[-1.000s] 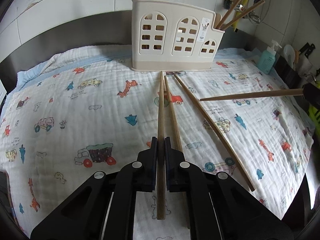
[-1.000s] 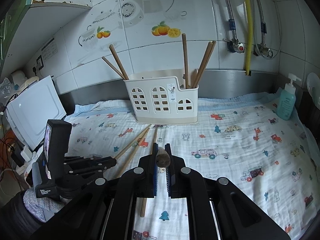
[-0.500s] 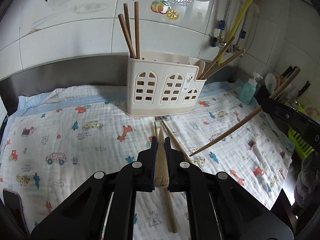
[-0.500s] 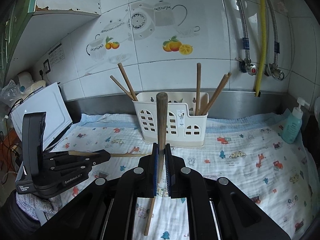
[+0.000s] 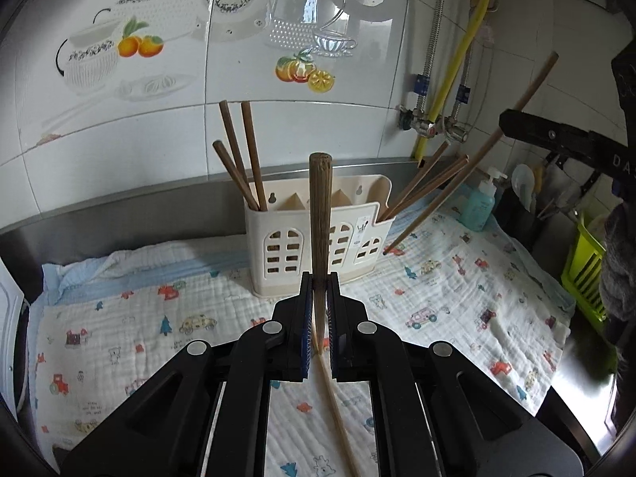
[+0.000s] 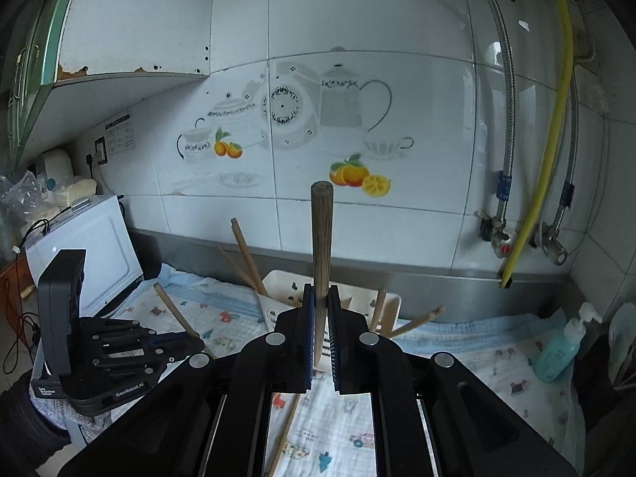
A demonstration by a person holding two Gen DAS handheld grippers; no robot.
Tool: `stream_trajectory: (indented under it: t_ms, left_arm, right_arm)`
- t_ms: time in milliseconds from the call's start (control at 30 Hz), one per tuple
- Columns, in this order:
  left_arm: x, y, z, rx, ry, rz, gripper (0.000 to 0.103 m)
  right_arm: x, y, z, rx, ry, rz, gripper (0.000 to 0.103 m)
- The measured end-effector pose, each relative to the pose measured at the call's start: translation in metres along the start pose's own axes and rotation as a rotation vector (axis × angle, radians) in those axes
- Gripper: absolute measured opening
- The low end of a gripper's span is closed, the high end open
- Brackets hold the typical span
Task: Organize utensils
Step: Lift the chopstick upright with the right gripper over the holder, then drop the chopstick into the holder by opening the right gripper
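A chopstick (image 5: 320,214) is pinched upright in the left tongs (image 5: 318,310) and another chopstick (image 6: 321,238) in the right tongs (image 6: 320,322), both lifted off the cloth (image 5: 167,318) since a second ago, seemingly bound for the holder (image 5: 278,238).

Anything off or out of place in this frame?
Nothing spilled or broken. Each gripper is shut on one chopstick: left gripper and its chopstick, right gripper and its chopstick. One loose chopstick lies on the printed cloth instead of in the holder.
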State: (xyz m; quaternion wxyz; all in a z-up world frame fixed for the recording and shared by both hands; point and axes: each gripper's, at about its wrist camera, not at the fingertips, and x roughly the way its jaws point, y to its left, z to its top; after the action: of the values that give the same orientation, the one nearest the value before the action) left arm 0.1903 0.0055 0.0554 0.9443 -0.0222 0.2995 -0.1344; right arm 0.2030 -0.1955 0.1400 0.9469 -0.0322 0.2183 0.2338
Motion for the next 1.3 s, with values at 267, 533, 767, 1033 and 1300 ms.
stream_trajectory:
  t_ms: [267,533,767,1033,1300]
  left_arm:
    - [-0.017,-0.007,0.04,0.044,-0.076,-0.005,0.006]
    - [-0.041,-0.017,0.094,0.087,-0.207,0.033,0.006]
    - [-0.024,-0.017,0.128,0.103,-0.265,0.11,0.006]
    - [0.023,0.004,0.12,0.045,-0.177,0.141,0.006]
    - [0.041,0.019,0.106,-0.001,-0.119,0.143,0.008]
  right_arm:
    - [0.007,-0.016,0.032,0.004,-0.028,-0.033,0.007]
    - [0.029,-0.032,0.041,0.022,-0.025,-0.082,0.007]
    - [0.061,-0.04,0.029,0.02,0.046,-0.1,0.007]
    - [0.088,-0.051,0.011,0.035,0.114,-0.103,0.007]
    - [0.096,-0.053,0.004,0.043,0.127,-0.099,0.007]
